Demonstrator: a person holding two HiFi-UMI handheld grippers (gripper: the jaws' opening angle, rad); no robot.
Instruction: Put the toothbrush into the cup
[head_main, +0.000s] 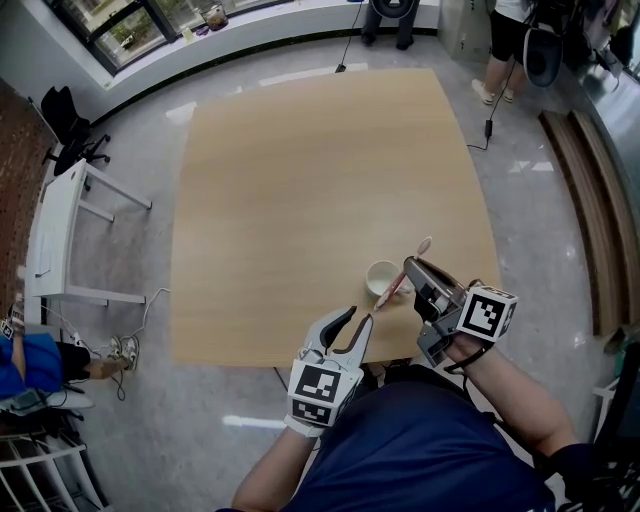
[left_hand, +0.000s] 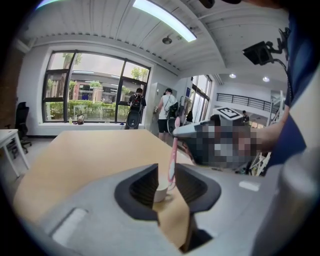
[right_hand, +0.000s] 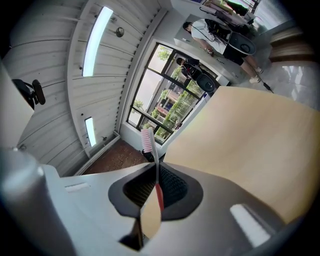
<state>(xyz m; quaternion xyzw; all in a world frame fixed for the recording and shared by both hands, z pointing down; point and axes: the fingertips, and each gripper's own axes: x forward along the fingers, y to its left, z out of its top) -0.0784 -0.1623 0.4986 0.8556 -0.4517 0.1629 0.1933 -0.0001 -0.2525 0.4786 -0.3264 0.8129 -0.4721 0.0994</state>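
A small white cup (head_main: 381, 276) stands near the front edge of the wooden table (head_main: 300, 160). A pink toothbrush (head_main: 421, 247) slants across the cup's right rim, bristle head up and away from me. My right gripper (head_main: 408, 268) is shut on its handle just right of the cup; in the right gripper view the toothbrush (right_hand: 153, 155) runs up between the pads, bristles on top. My left gripper (head_main: 358, 316) hovers open at the table's front edge, short of the cup. Through its jaws the cup (left_hand: 161, 190) and the toothbrush (left_hand: 172, 155) show ahead.
A person (head_main: 505, 40) stands beyond the table's far right corner. A white desk (head_main: 55, 235) and a black chair (head_main: 65, 125) are on the left. A wooden bench (head_main: 590, 210) runs along the right. A cable (head_main: 487, 125) trails on the floor.
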